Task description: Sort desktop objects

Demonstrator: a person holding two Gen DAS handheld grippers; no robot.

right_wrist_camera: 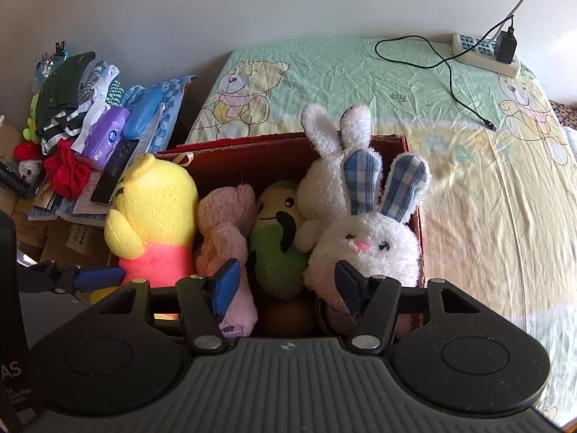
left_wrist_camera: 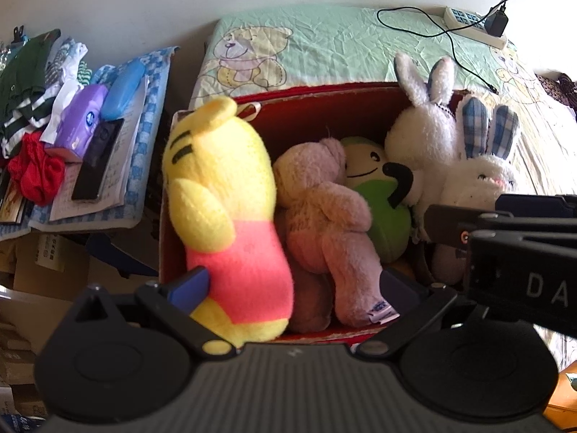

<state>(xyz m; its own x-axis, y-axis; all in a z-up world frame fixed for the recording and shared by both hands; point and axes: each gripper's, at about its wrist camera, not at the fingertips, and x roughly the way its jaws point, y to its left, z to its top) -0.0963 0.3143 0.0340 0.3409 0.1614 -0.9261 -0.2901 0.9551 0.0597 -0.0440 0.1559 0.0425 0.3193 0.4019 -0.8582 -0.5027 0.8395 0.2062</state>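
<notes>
left gripper (left_wrist_camera: pixel 292 288) — jaws spread wide | right gripper (right_wrist_camera: pixel 286 283) — jaws apart, holding nothing

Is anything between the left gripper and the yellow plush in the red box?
Nothing visible. The left gripper is open with the yellow plush directly ahead between its fingers, beside the pink bear in the red box. The right gripper, open, faces the green plush further right.
</notes>
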